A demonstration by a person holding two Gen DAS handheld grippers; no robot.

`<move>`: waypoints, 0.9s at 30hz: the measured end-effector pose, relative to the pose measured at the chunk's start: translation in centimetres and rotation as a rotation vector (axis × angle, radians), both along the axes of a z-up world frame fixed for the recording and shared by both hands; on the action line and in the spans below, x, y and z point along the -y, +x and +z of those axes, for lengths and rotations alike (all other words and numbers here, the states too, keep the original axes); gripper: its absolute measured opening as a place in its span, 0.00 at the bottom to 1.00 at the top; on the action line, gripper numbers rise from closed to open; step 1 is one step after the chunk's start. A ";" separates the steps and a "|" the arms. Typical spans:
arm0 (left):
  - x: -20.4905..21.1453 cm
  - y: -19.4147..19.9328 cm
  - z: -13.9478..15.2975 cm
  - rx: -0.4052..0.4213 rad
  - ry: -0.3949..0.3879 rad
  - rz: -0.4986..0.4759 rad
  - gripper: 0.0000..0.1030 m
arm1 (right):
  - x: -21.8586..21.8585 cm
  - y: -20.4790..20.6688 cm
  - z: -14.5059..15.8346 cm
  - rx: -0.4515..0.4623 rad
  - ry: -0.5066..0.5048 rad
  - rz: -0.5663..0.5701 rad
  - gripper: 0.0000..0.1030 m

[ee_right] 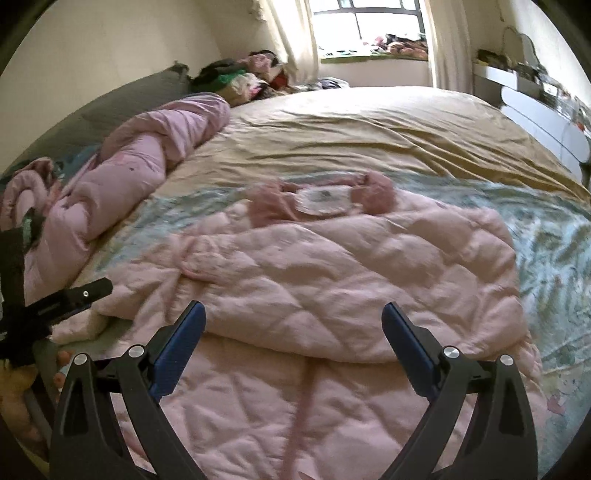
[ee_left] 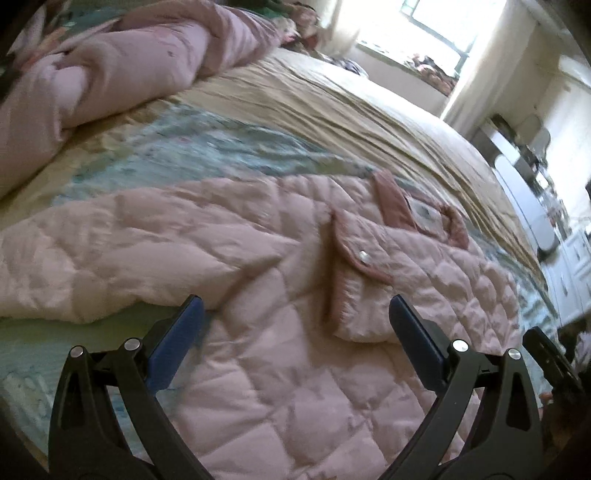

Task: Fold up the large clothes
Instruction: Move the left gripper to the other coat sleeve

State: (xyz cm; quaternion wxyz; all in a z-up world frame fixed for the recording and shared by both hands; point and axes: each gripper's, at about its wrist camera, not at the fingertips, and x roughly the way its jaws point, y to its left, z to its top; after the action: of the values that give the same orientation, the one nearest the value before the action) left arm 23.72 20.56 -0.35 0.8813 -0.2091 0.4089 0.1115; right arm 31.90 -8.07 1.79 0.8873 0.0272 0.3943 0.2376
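A pink quilted jacket (ee_right: 332, 266) lies partly folded on the bed (ee_right: 369, 125), collar toward the window. The left gripper (ee_left: 295, 314) and right gripper (ee_right: 293, 321) hover above it, fingers spread wide, holding nothing.

A wide bed (ee_right: 388, 125) fills the room, tan sheet (ee_right: 369, 140) across its far half, a pale blue-green patterned cover (ee_right: 554, 236) nearer. A rolled lilac duvet (ee_right: 140, 155) lies along its left edge. Behind it, a heap of mixed clothes (ee_right: 240, 77). A bright window (ee_right: 369, 26) glows between light curtains (ee_right: 291, 37), and white drawers (ee_right: 546, 122) stand at right.
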 end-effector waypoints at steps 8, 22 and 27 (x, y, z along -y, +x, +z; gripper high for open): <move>-4.0 -2.7 1.9 0.036 -0.032 0.097 0.91 | -4.9 -1.6 2.7 0.040 0.017 0.075 0.94; -11.0 -8.1 3.4 0.056 -0.042 0.298 0.91 | -13.5 -5.3 5.9 0.100 0.013 0.211 0.94; -13.9 -10.4 3.2 0.052 -0.051 0.399 0.91 | -16.8 -6.7 6.4 0.110 0.006 0.275 0.94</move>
State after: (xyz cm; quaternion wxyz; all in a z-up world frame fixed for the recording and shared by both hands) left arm 13.35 34.47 2.89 0.8464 -0.3109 0.3392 0.2681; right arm 25.16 8.71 8.20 0.8666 -0.0373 0.3443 0.3592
